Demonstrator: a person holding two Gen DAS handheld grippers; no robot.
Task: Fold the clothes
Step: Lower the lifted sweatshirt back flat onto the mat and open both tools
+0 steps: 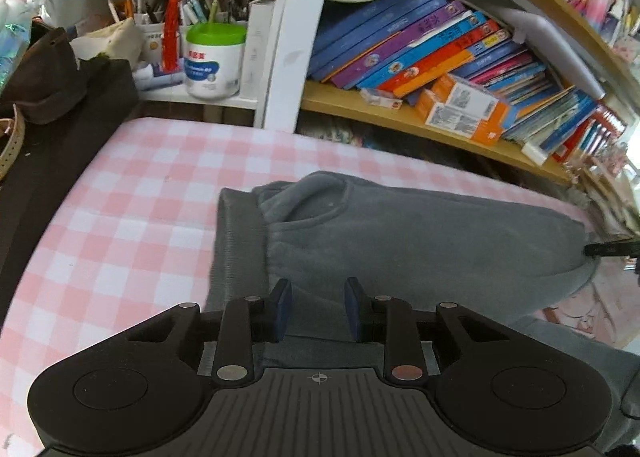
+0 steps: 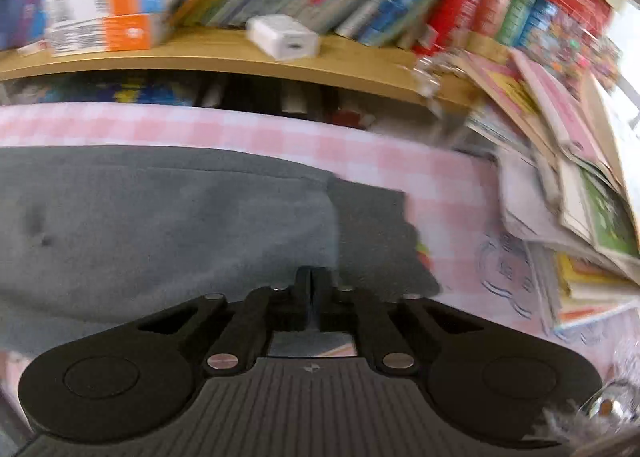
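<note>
We see a counter covered in a pink-and-white checked cloth (image 1: 132,193), running back to a wooden bookshelf (image 1: 360,107) whose board carries a slanting row of colourful books (image 1: 420,45) and some orange-and-white boxes (image 1: 464,109). A white upright post (image 1: 292,29) divides the shelf from a nook on the left, where we find a white tub with a green lid (image 1: 215,61), cups of pens (image 1: 192,9) and a red tassel (image 1: 172,33). In the right wrist view, a white charger block (image 2: 284,37) sits on the shelf, and loose papers and booklets (image 2: 560,193) pile up at the right. Bright daylight enters at the far right edge.
</note>
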